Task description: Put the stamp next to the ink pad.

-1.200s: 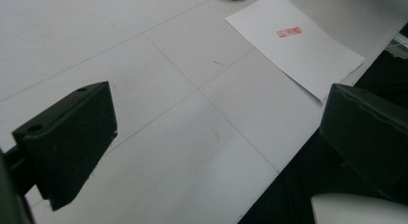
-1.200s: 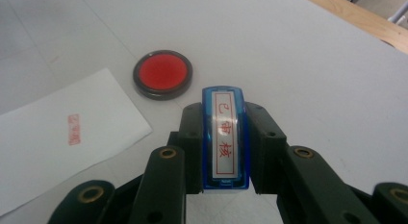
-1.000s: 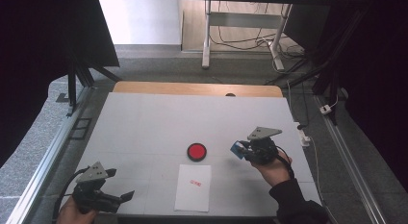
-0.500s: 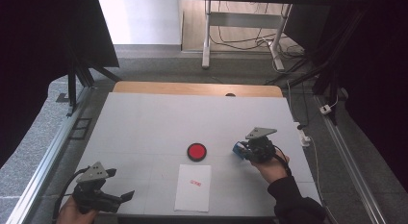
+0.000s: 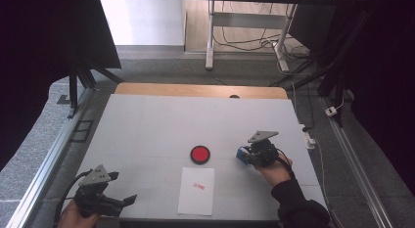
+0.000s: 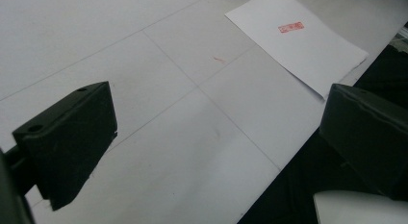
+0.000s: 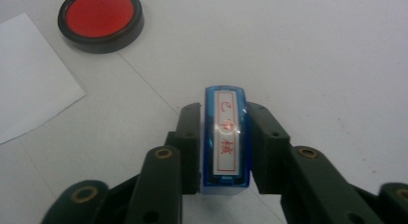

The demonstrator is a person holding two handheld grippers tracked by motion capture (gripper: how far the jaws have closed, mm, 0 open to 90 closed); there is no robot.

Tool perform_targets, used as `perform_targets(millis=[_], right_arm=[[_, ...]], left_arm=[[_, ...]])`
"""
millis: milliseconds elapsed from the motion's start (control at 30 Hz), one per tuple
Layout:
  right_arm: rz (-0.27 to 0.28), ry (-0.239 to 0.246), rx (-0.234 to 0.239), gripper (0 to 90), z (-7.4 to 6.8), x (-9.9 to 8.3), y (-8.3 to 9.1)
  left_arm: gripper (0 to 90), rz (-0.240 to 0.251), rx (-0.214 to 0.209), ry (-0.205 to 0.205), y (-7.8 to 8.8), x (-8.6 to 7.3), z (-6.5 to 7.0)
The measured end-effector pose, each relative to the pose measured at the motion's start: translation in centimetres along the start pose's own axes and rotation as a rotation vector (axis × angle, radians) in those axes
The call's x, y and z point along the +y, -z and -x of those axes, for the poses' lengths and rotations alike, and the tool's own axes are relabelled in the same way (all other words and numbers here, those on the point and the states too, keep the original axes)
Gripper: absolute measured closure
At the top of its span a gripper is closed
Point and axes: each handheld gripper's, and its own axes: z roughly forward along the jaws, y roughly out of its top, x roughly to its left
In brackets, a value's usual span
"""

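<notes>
1. The stamp [image 7: 226, 137] is a glossy blue plastic block with a white label, on the smooth white table [image 5: 161, 125] right of the round red ink pad [image 5: 200, 154].
2. The right gripper [image 5: 243, 156] pinches it, its jaws just easing slightly; it sits lower than before.
3. The left gripper [image 5: 128, 200] is spread, seemingly unmoved, beside the flat paper [image 5: 196, 190].

Left gripper [image 6: 211, 137]: both black jaws stand wide apart over the white table [image 6: 120, 51], nothing between them. A white paper sheet [image 6: 308, 51] bearing a red stamp mark [image 6: 290, 27] lies ahead by the table edge.
</notes>
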Motion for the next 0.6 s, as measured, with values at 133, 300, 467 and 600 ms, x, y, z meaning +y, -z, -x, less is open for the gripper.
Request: perform_targets(millis=[133, 300, 467, 600], right_arm=[[0.003, -0.011, -0.008, 63.9, 0.0, 0.0, 0.0], [0.027, -0.018, -0.009, 57.7, -0.2, 0.2, 0.6], [0.044, -0.044, -0.003, 49.4, -0.4, 0.4, 1.2], [0.057, -0.08, 0.02, 42.2, -0.5, 0.5, 1.8]], left_arm=[[0.0, -0.001, -0.002, 0.0, 0.0, 0.0, 0.0], [0.0, -0.001, 0.0, 0.003, 0.0, 0.0, 0.0], [0.0, 0.001, 0.003, 0.005, 0.0, 0.0, 0.0], [0.0, 0.002, 0.005, 0.012, 0.1, -0.1, 0.0]])
